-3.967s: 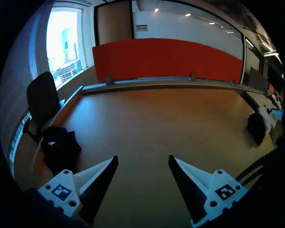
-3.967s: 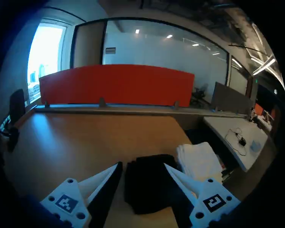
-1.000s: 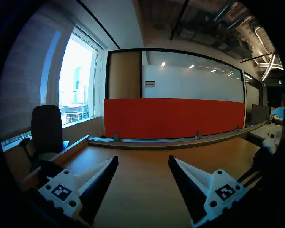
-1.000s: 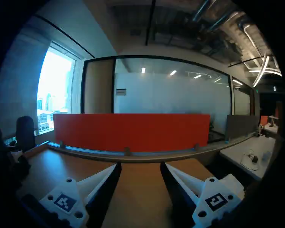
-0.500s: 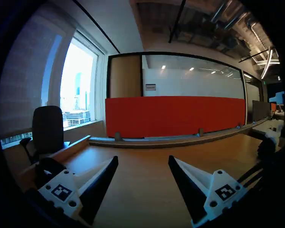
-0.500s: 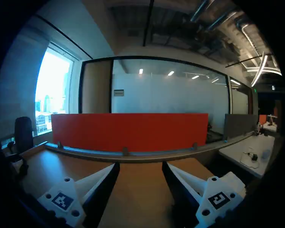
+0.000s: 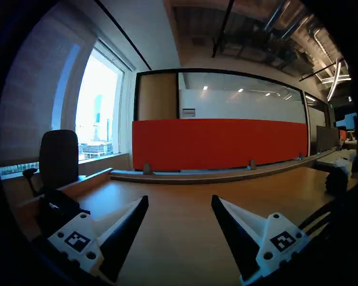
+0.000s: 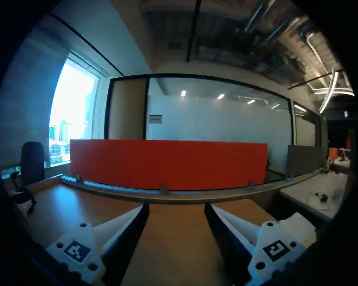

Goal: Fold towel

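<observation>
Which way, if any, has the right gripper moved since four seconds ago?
Yes. The right gripper tilted upward: the red divider now sits lower in its view, with ceiling above.

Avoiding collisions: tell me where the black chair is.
In the left gripper view, the black chair stands far left by the window, beyond the wooden desk.

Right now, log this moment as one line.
left gripper: open, holding nothing | right gripper: open, holding nothing | both aimed across wooden desk at orange divider
</observation>
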